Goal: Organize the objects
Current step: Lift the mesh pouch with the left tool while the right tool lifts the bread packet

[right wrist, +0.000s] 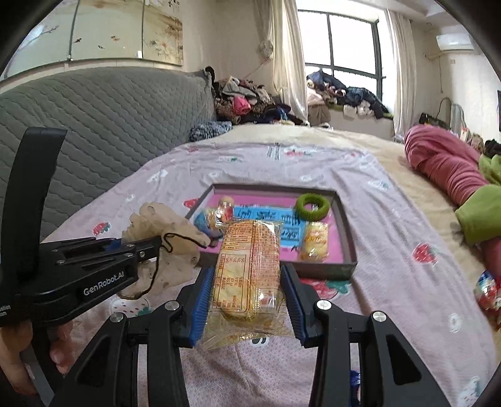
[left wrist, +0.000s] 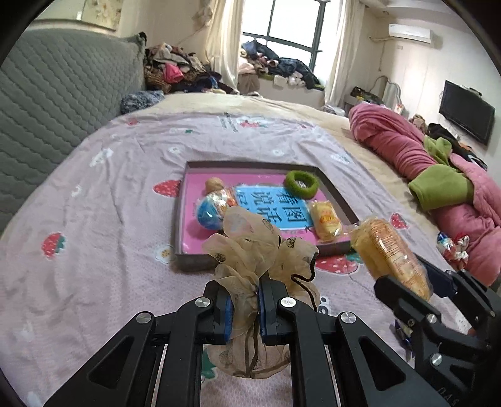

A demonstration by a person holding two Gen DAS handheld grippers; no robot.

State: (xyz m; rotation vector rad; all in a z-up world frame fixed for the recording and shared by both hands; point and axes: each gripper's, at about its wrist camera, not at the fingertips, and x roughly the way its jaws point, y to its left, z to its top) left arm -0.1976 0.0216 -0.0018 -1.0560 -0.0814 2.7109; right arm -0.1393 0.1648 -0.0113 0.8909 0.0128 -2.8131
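Note:
My left gripper (left wrist: 243, 300) is shut on a beige gauze drawstring pouch (left wrist: 260, 244), held above the bedspread in front of the tray; the same pouch (right wrist: 169, 238) shows at the left of the right wrist view. My right gripper (right wrist: 247, 281) is shut on a yellow snack packet (right wrist: 247, 269), also lifted; that packet (left wrist: 388, 250) appears at the right in the left wrist view. Ahead lies a shallow grey tray (left wrist: 183, 219) with a pink and blue card inside. It holds a green ring (left wrist: 300, 184), a small yellow packet (left wrist: 325, 219), a blue ball (left wrist: 208, 213) and a brown nut (left wrist: 214, 184).
The tray rests on a pink strawberry-print bedspread (left wrist: 94, 219). A grey quilted headboard (left wrist: 47, 94) rises on the left. A rolled pink and green blanket (left wrist: 422, 162) lies on the right, with a shiny wrapped item (left wrist: 454, 247) beside it. Clothes are piled by the window (left wrist: 281, 25).

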